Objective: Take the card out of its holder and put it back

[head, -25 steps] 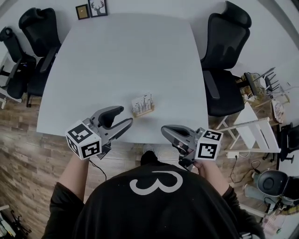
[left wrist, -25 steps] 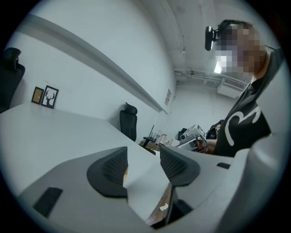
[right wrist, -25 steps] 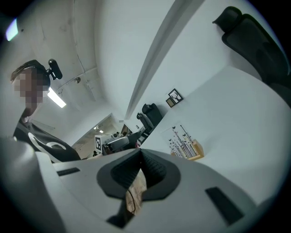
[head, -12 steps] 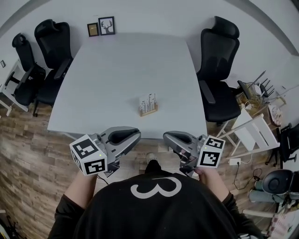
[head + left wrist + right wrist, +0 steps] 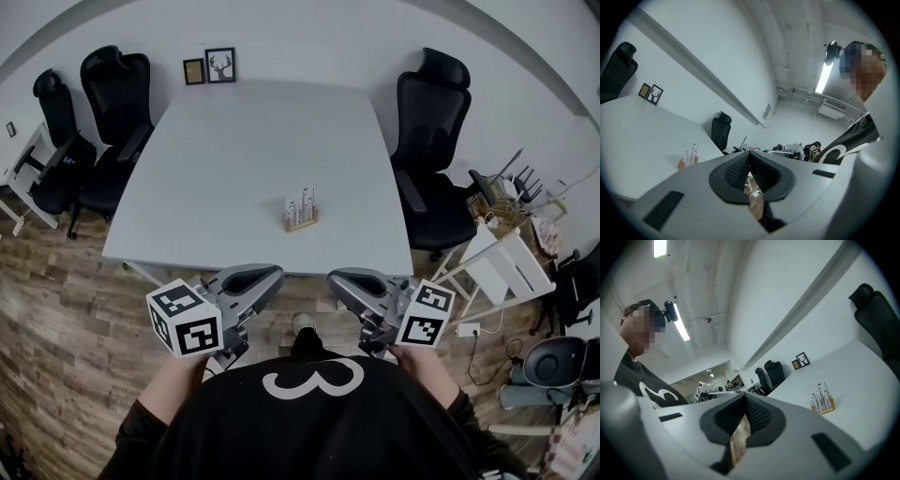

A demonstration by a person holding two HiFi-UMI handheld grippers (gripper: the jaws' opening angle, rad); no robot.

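Note:
The card (image 5: 301, 204) stands upright in its small wooden holder (image 5: 301, 223) near the middle of the white table (image 5: 234, 141), and both also show in the left gripper view (image 5: 689, 156) and the right gripper view (image 5: 822, 401). My left gripper (image 5: 277, 274) is off the table's near edge, close to my chest, well short of the holder. Its jaws have just been closing and now meet, shut, with nothing between them (image 5: 749, 154). My right gripper (image 5: 334, 278) hangs beside it, also shut and empty (image 5: 744, 397).
Black office chairs stand at the table's left (image 5: 108, 89) and right (image 5: 427, 122). Two small framed pictures (image 5: 211, 67) lean at the far wall. A white folding rack (image 5: 502, 267) and clutter sit on the wooden floor at the right.
Both grippers have drawn back from over the table's near edge toward my body. The left jaws went from wide open to shut. The card and holder have not moved.

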